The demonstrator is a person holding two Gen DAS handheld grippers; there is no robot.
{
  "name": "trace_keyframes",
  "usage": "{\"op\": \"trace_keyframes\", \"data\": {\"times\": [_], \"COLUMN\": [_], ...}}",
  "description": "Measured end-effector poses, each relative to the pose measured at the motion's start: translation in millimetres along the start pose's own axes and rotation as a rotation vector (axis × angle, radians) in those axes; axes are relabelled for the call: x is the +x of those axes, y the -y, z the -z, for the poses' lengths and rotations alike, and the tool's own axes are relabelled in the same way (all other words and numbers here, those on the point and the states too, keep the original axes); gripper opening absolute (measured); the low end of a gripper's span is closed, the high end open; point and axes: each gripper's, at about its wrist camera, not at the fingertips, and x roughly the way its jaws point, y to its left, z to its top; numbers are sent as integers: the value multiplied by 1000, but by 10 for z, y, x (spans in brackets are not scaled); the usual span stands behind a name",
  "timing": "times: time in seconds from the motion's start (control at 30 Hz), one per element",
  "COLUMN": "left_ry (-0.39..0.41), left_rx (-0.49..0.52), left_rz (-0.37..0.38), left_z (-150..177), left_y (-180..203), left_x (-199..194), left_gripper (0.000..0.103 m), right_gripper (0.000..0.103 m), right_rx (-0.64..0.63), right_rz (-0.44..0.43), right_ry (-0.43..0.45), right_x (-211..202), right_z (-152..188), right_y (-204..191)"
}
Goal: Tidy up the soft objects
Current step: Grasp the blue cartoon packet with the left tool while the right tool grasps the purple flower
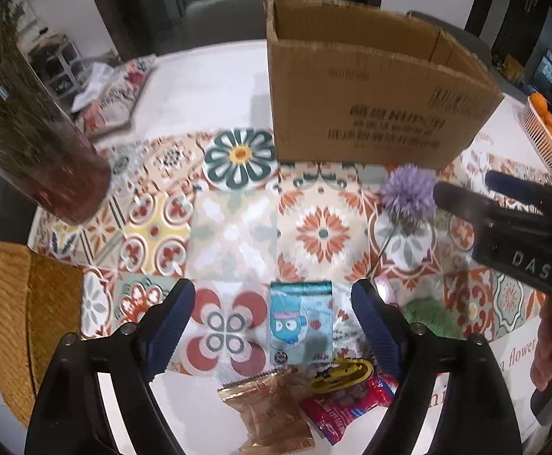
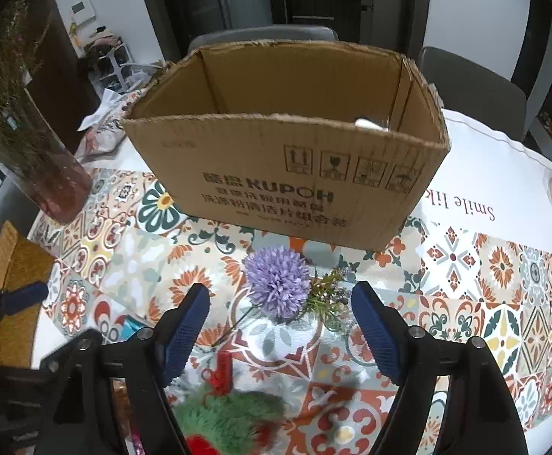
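The cardboard box (image 2: 287,167) stands open on the desk (image 2: 484,159), with only something white (image 2: 366,124) visible inside. The purple flower (image 2: 277,280) lies just before it. Both the left gripper (image 1: 272,318) and the right gripper (image 2: 279,326) have their fingers released, holding nothing.

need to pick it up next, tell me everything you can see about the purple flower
The purple flower is an artificial-looking bloom: a round, dense pompom head of many small lilac petals on a thin dark stem that runs down and to the left. It lies flat on the patterned tablecloth, just in front of the cardboard box, apart from it. A green leafy sprig lies against its right side. The open right gripper frames it without touching it.
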Motion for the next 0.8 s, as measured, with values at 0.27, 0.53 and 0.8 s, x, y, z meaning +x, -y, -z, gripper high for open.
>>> {"op": "trace_keyframes", "data": {"times": [0.27, 0.53, 0.8], "left_ry": [-106, -173, -221], "left_rx": [-16, -28, -45], "left_rz": [8, 22, 42], "left_z": [95, 169, 178], "left_y": [-1, 11, 22], "left_x": [330, 550, 754], "left_gripper": [85, 85, 85], "right_gripper": [79, 79, 79], "right_rx": [-28, -72, -106], "right_rz": [21, 55, 73], "right_ry": [-56, -71, -69], "right_x": [276, 435, 555], "right_z": [55, 81, 9], "right_y": [13, -2, 5]}}
